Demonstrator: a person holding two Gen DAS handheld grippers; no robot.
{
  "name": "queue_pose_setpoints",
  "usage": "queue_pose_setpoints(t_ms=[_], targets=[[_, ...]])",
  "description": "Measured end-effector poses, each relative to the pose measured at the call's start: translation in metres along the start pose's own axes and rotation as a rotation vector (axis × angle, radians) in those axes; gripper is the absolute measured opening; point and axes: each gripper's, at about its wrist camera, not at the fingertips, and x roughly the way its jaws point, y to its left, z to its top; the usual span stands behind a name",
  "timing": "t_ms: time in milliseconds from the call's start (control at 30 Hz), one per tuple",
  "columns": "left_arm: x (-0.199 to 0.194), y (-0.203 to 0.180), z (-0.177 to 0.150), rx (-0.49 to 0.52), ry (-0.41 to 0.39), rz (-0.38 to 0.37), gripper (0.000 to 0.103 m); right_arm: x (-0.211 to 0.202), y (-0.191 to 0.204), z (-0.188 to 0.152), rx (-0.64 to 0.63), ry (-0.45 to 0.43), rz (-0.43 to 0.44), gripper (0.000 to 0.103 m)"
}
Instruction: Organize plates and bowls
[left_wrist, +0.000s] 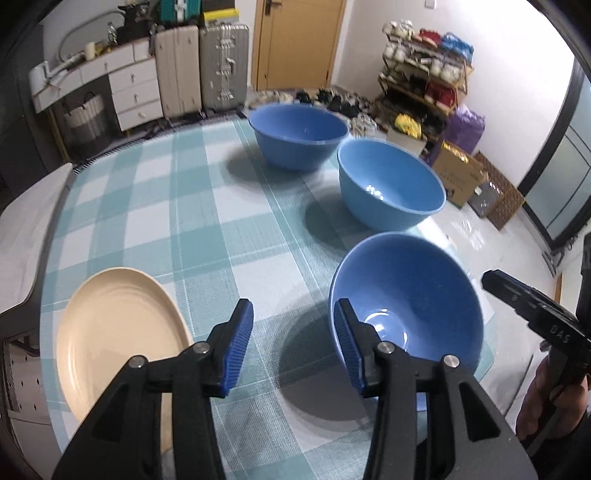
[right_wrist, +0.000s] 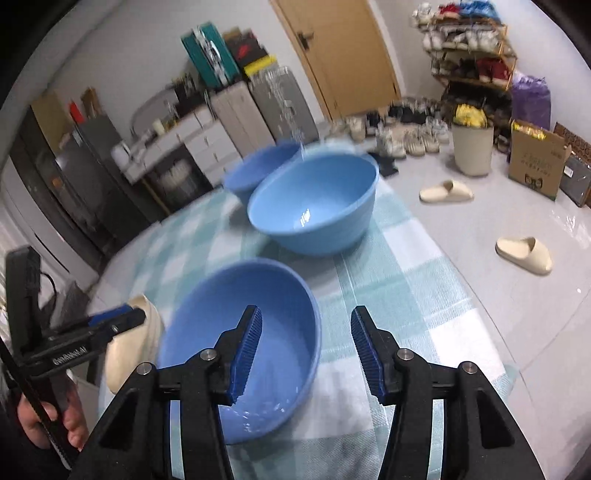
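Currently you hold both the left gripper (left_wrist: 293, 345) and the right gripper (right_wrist: 306, 354) with jaws spread and empty over the checked tabletop (left_wrist: 192, 206), probably lining up on the nearest blue bowl (left_wrist: 410, 299), with the cream plate (left_wrist: 118, 339) lying flat just left of it.

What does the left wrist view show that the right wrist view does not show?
Only the left wrist view shows the whole beige plate, lying flat on the checked tablecloth. Only the right wrist view shows two beige slippers and a bin on the floor; there the plate is mostly hidden. Both show three blue bowls, the wooden door, and both the left gripper and the right gripper open.
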Motion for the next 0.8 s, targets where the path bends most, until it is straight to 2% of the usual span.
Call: queue_pose_setpoints(t_ms=[200,333,467,567,633,700,800], targets=[[-0.012,-0.005,-0.007,-0.011,-0.010,-0.018,0.048,-0.050,0.028,0.012,-0.138,-0.115,0.029,0.051],[-0.030,-0.008,-0.015,-0.024,-0.034,0.001,0.049,-0.092,0.041,0.020,-0.169,-0.195,0.080,0.051],[-0.054,-0.010,-0.022,-0.036,-0.084,-0.011,0.050,-0.134,0.059,0.027,-0.184,-0.242,0.158,0.051],[-0.080,-0.014,-0.025,-0.038,-0.159,-0.031,0.053,-0.161,0.077,0.034,-0.245,-0.274,0.172,0.051],[-0.097,-0.020,-0.026,-0.005,-0.203,-0.016,0.062,-0.180,0.092,0.040,-0.299,-0.304,0.158,0.051],[-0.117,-0.025,-0.028,0.014,-0.267,-0.001,0.082,-0.196,0.104,0.045,-0.328,-0.319,0.154,0.051],[-0.141,-0.028,-0.028,0.036,-0.359,0.017,0.091,-0.217,0.117,0.057,-0.327,-0.314,0.210,0.051]])
